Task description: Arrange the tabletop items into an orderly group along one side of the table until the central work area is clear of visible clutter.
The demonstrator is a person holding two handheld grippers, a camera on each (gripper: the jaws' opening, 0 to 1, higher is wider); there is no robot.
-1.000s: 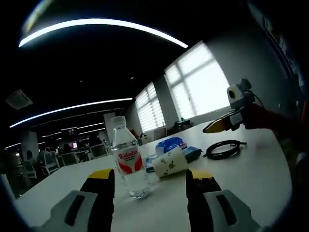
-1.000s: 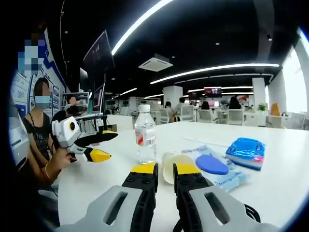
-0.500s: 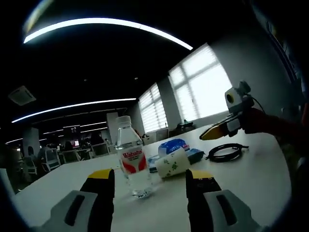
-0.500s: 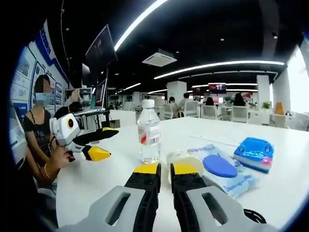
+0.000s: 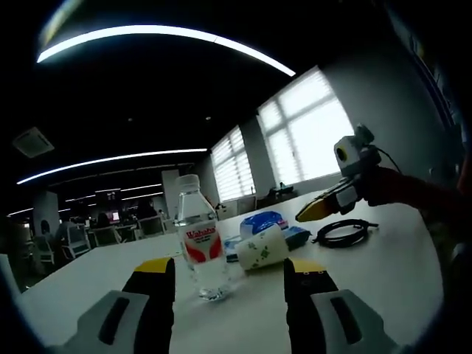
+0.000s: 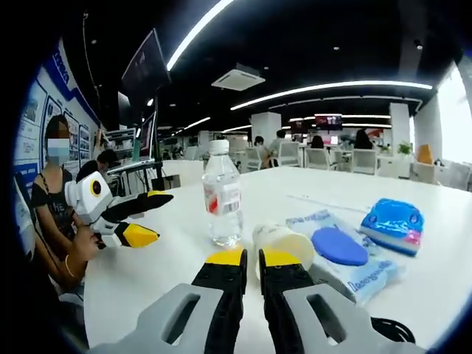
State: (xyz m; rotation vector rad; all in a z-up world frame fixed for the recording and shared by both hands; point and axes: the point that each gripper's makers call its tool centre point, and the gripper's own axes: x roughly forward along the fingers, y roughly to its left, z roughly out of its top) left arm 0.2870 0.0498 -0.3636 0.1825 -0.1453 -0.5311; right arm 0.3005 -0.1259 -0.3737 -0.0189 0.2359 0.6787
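A clear water bottle [image 5: 198, 247] with a red label stands on the white table [image 5: 383, 273], just beyond my left gripper [image 5: 230, 267], which is open wide with nothing between its yellow-tipped jaws. A paper cup [image 5: 262, 248] lies on its side right of the bottle. My right gripper [image 5: 313, 211] hangs shut above the table near a black cable coil [image 5: 343, 230]. In the right gripper view, my right gripper [image 6: 251, 258] is shut and empty, with the cup [image 6: 282, 242] just past its tips and the bottle [image 6: 222, 199] behind. My left gripper [image 6: 158, 216] is open at the left.
A wipes pack with a blue lid [image 6: 346, 254] and a blue packet [image 6: 391, 221] lie right of the cup; they also sit behind the cup as blue packs [image 5: 265, 220]. A person [image 6: 55, 192] sits at the table's left edge. Office desks fill the background.
My right gripper has drifted a little left and lower in the left gripper view, nearer the cup. Both cameras shifted slightly; the table items have not moved.
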